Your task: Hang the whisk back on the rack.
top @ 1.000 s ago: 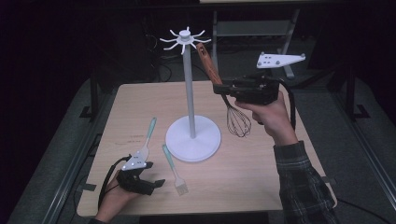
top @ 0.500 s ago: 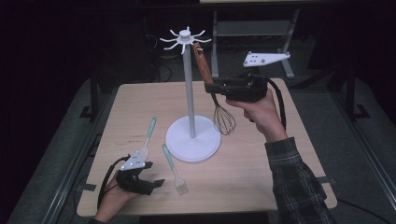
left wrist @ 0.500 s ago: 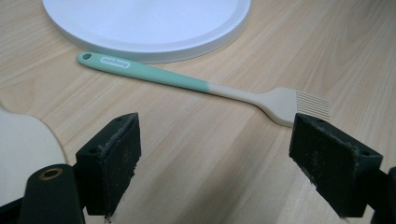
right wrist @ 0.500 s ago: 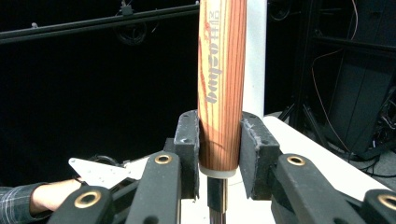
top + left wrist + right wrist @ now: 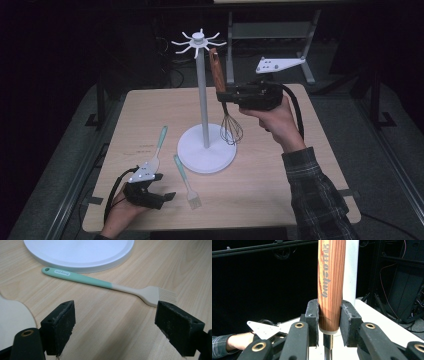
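A whisk with a wooden handle point(image 5: 217, 72) and a wire head point(image 5: 231, 129) hangs upright just right of the white hook stand's pole point(image 5: 202, 95). My right gripper point(image 5: 225, 95) is shut on the handle's lower end; in the right gripper view both pads clamp the handle point(image 5: 330, 285) at my right gripper point(image 5: 329, 323), with the pole point(image 5: 350, 270) behind it. The handle's top sits just below the stand's hooks point(image 5: 199, 40). My left gripper point(image 5: 164, 187) rests open near the table's front left. In the left gripper view my left gripper point(image 5: 115, 330) holds nothing, and a teal-handled brush point(image 5: 100, 283) lies beyond it.
A teal-handled spatula point(image 5: 155, 150) lies left of the stand's round base point(image 5: 206, 150), its pale head point(image 5: 12, 320) beside my left jaw. The brush point(image 5: 184, 175) lies in front of the base point(image 5: 80, 252). The other hand and its grey plate point(image 5: 264, 330) show far off.
My right gripper has carried the whisk leftward, closer to the stand's pole. The left gripper has stayed put.
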The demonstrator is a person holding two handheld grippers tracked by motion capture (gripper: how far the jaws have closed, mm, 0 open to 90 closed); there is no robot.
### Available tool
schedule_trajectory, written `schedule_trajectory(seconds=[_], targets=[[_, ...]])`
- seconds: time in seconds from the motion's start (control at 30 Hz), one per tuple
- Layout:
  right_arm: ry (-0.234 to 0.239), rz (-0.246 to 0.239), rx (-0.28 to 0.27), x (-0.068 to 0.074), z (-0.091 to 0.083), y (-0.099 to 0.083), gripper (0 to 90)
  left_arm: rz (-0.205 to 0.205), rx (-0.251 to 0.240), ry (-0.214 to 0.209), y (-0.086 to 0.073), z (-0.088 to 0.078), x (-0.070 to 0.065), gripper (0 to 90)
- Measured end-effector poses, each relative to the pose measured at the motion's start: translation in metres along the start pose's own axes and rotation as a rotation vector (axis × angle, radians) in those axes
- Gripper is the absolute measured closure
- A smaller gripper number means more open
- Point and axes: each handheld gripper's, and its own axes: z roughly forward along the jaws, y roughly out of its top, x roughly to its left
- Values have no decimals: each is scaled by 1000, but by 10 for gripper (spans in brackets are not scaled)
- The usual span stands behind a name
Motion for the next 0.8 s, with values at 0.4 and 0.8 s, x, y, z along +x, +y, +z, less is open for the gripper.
schedule_trajectory(seconds=[0.4,0.8], targets=[[-40,14,8,-2,-3,-8,520,-10,-12,-5,0,-1,-2,170],[-140,19,93,0,-26,-42,322,-20,-16,5,0,-4,-3,221]])
